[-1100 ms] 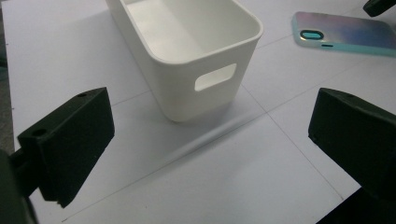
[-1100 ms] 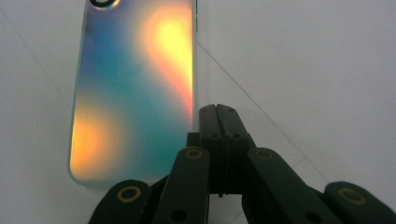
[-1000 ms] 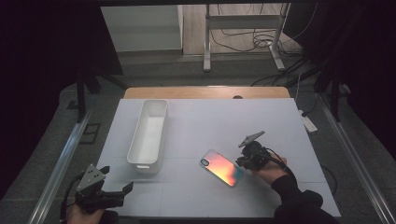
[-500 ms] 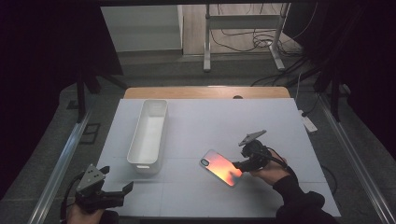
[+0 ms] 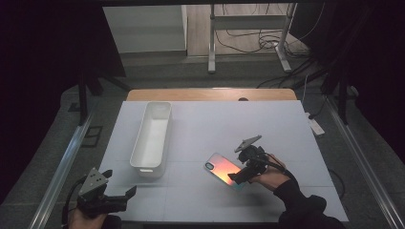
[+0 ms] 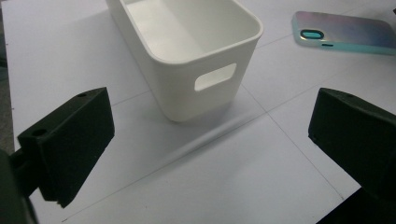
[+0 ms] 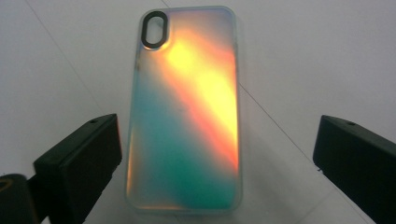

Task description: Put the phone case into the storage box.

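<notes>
**Table inventory: 2 grippers, 1 phone case, 1 bin**

Item 1. Right gripper (image 5: 242, 175). Held in the person's right hand at the near right part of the white table (image 5: 286, 124). Jaws spread wide, nothing between them gripped. In the right gripper view the 2 black jaws stand to either side of the near end of the phone case, the left one just beside its edge, the right one clear of it.

Item 2. Phone case (image 5: 223, 168). Iridescent, orange to teal, with 1 oval camera opening at its far end. Lies flat on the table, angled, its near end under the right gripper. It sits to the right of the bin and apart from it. In the right gripper view (image 7: 187, 107) it runs lengthwise away from the camera. In the left gripper view (image 6: 343, 31) it shows at the upper right, beyond the bin.

Item 3. Left gripper (image 5: 112, 199). Held at the near left corner of the table, jaws parted and empty, pointed toward the bin.

Item 4. White bin (image 5: 154, 133). Long, rectangular, open-topped, upright, interior bare. 1 handle slot shows in its near end wall in the left gripper view (image 6: 187, 51).
</notes>
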`<action>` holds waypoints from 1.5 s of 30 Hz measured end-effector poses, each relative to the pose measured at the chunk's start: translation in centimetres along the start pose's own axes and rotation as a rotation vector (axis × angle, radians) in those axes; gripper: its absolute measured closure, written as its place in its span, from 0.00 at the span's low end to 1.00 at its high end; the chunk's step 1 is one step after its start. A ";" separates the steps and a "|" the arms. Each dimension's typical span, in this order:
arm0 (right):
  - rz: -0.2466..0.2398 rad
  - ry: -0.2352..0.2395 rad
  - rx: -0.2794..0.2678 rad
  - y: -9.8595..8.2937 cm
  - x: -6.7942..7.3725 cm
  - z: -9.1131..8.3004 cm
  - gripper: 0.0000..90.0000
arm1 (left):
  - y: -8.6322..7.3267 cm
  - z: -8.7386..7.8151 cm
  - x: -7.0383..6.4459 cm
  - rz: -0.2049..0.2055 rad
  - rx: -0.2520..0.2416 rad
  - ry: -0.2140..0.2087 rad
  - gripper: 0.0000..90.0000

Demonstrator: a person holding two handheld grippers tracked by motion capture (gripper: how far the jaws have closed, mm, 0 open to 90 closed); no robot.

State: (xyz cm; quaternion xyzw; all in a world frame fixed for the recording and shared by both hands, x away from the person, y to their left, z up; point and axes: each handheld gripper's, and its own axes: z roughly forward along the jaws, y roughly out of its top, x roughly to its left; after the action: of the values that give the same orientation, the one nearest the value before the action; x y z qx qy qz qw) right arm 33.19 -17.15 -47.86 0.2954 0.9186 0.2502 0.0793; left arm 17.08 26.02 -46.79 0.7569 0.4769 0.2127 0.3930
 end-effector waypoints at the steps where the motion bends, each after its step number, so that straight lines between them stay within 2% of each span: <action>1: -0.005 0.001 -0.001 0.1 0.2 0.1 0.00 | 0.0 0.0 0.0 0.000 0.000 0.000 0.01; 5: -0.017 -0.004 -0.015 0.5 0.8 0.5 0.00 | 0.0 0.0 0.0 0.001 0.000 0.000 0.01; 7: -0.018 0.009 -0.012 0.7 1.1 0.7 0.00 | 0.0 0.0 0.0 0.001 0.001 0.000 0.01; 15: -0.033 0.001 0.005 1.0 1.8 1.3 0.00 | 0.0 0.0 0.0 0.002 0.001 -0.001 0.01; 30: -0.022 0.000 0.079 0.1 1.5 3.6 0.00 | 0.0 0.0 0.0 0.004 0.001 0.000 0.01; 32: -0.029 0.006 0.093 -0.1 1.6 4.0 0.00 | 0.0 0.0 0.0 0.004 0.001 -0.001 0.01; 35: -0.050 -0.012 0.114 -0.3 1.6 4.5 0.00 | 0.0 0.0 0.0 0.004 0.001 -0.002 0.01; 45: -0.051 -0.022 0.114 -0.4 1.7 4.5 0.00 | 0.0 0.0 0.0 0.004 0.002 0.000 0.01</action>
State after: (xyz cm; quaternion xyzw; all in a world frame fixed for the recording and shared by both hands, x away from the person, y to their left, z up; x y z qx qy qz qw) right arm 32.89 -14.58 -51.91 0.2786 0.9377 0.1922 0.0787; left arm 17.08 25.99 -46.79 0.7582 0.4755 0.2131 0.3918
